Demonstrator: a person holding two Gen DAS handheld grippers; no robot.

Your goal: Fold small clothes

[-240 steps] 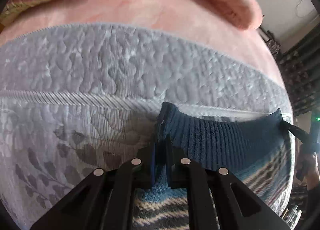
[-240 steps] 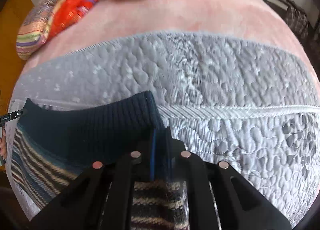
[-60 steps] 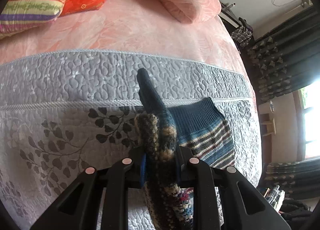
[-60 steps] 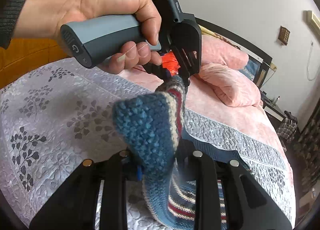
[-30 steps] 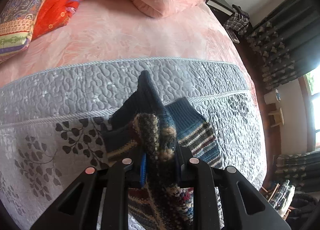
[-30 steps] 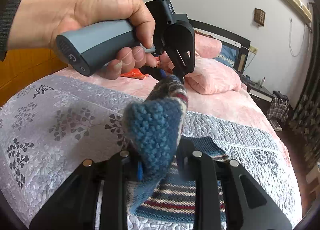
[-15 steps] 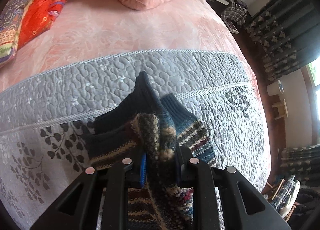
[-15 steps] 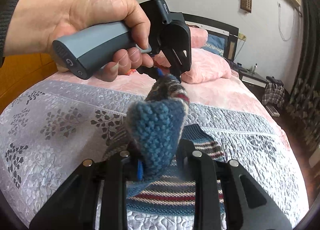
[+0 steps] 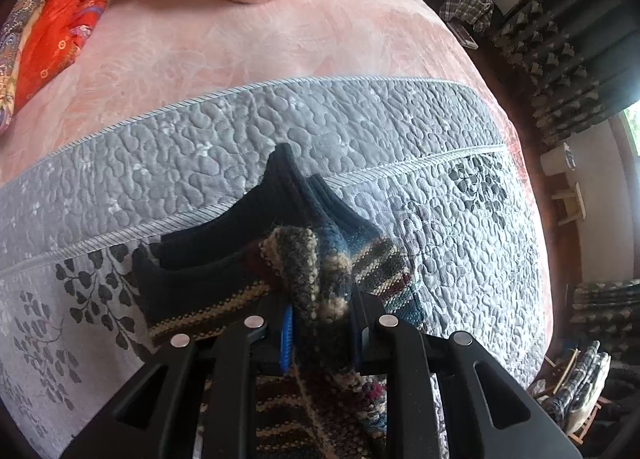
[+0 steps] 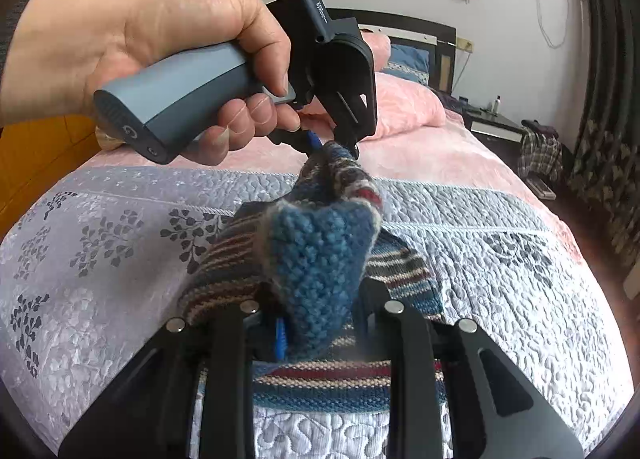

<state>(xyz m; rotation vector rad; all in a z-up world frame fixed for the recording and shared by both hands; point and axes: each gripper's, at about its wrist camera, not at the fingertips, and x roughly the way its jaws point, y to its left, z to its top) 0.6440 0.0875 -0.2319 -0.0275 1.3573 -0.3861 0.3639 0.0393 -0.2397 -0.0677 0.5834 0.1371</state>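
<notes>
Above the bed (image 9: 460,131), each hand-held gripper, left (image 9: 320,333) and right (image 10: 320,333), pinches a corner of the striped knit garment (image 10: 400,263), lifting one edge to fold it over.

Home bedroom: bed (image 9: 248,55) w/ pink pillows (image 10: 404,107), headboard (image 10: 404,33), curtains (image 9: 568,39).

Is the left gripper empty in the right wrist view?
No. The left gripper is shut on a raised fold of the striped knit garment above the grey quilt.
</notes>
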